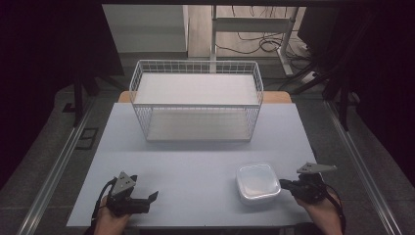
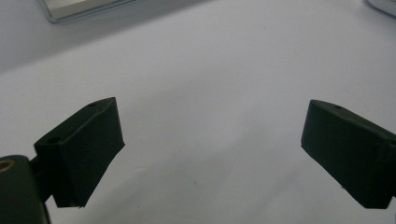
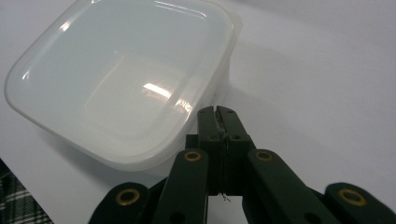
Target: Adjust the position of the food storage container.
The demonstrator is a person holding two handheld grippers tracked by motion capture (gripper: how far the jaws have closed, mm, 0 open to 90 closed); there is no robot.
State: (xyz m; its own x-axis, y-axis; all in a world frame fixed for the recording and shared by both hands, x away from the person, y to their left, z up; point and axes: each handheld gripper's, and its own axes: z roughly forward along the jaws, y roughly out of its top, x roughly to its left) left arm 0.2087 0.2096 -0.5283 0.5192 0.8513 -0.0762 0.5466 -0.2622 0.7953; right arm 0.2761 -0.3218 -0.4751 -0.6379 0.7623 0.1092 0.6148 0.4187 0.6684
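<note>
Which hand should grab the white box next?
Probably the right. The right gripper is right beside the white box, jaws shut for now. The left gripper sits open far across the table.

High view: sitting above the person's edge of the tabletop, looking forward and down, taking in the wire basket at the far side. Left gripper view: riding the left hand-held gripper, hovering close over bare tabletop, facing along its two black jaws. Right gripper view: riding the right hand-held gripper, looking very close at the white lidded container. High and right views are sharing that container.
</note>
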